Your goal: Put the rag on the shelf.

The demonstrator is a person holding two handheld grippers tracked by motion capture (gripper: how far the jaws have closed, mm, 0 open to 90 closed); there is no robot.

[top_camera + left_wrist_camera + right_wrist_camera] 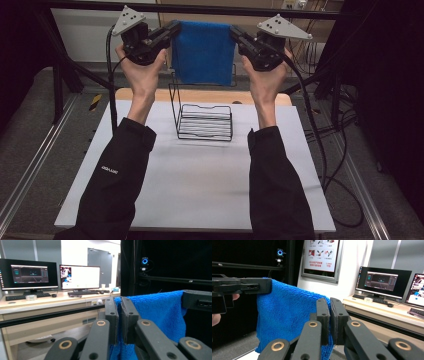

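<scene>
Both grippers, left gripper (pixel 175 27) and right gripper (pixel 234 31), are pinching the top corners of the blue towel (pixel 203 52), holding it hanging above the wire rack (pixel 202 112) at the table's far side. Keeping the top edge taut and level should help draping.

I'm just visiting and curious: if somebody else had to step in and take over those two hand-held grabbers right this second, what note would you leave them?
Left gripper: shut on the upper left corner of the blue towel.
Right gripper: shut on the upper right corner.
Towel: held up in the air, spread flat between the two grippers, hanging above and behind the black wire rack on the white table.
Done: towel picked up and stretched out.
Left, probably: lower it over the rack's tall back frame, then let go. The rack carries nothing yet.
</scene>
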